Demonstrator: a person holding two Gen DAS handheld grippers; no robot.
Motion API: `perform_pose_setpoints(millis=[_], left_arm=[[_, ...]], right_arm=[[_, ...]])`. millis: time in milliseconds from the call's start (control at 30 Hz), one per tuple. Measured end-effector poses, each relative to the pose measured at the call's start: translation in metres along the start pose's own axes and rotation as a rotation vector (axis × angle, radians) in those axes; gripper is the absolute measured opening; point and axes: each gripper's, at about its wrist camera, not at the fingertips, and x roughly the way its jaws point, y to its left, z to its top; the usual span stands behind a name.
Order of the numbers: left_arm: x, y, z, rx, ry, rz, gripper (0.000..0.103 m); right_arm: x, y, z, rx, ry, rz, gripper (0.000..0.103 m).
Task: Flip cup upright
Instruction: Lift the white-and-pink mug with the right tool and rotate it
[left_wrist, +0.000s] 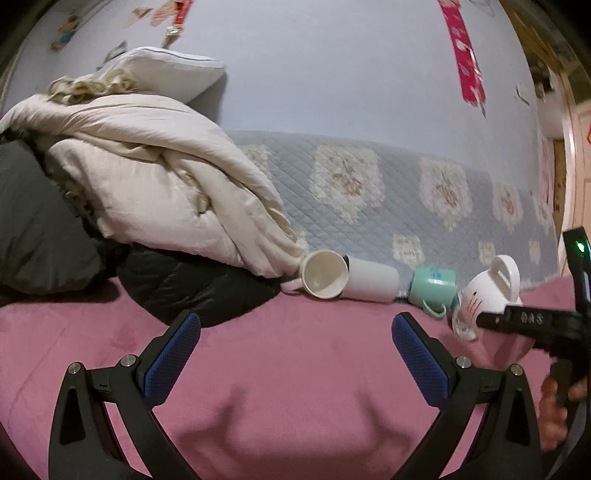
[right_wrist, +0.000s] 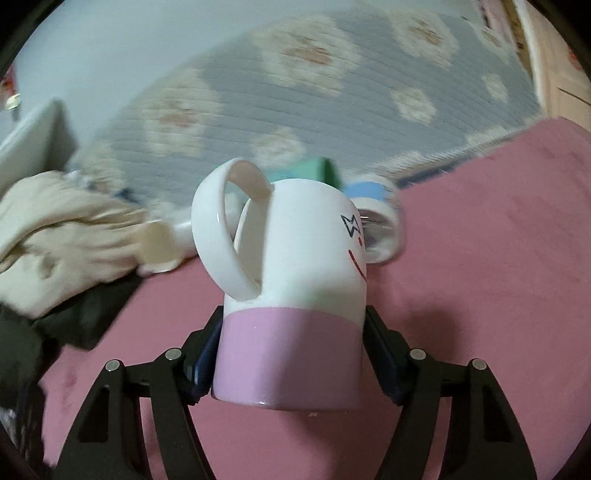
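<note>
My right gripper (right_wrist: 291, 350) is shut on a white mug with a pink base band (right_wrist: 295, 295) and a drawn face; it lies sideways, handle up, held above the pink blanket (right_wrist: 480, 295). The same mug (left_wrist: 487, 288) shows at the right of the left wrist view, in the black right gripper (left_wrist: 517, 319). My left gripper (left_wrist: 295, 332) is open and empty over the blanket (left_wrist: 295, 369). A plain white mug (left_wrist: 343, 275) and a mint green mug (left_wrist: 432, 286) lie on their sides farther back.
A heap of cream quilt (left_wrist: 147, 177) and dark jackets (left_wrist: 192, 288) fills the left. A blue floral padded cover (left_wrist: 406, 184) lines the wall behind. A blue-and-white cup (right_wrist: 376, 218) lies behind the held mug.
</note>
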Motion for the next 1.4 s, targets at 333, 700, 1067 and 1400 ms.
perform_pose_setpoints(millis=[333, 700, 1067, 1400], left_arm=[[-0.019, 0.016, 0.004, -0.081, -0.102, 0.002, 0.103], [-0.015, 0.018, 0.004, -0.088, -0.093, 0.009, 0.103], [-0.016, 0.019, 0.003, -0.087, -0.093, 0.016, 0.103], [-0.014, 0.019, 0.003, -0.086, -0.082, 0.019, 0.103]], right_arm=[[0.018, 0.047, -0.047, 0.05, 0.184, 0.23, 0.072], [0.023, 0.065, -0.066, -0.032, 0.208, 0.251, 0.078], [0.004, 0.045, -0.056, -0.09, 0.177, 0.222, 0.087], [-0.004, 0.022, -0.05, -0.08, 0.195, 0.205, 0.087]])
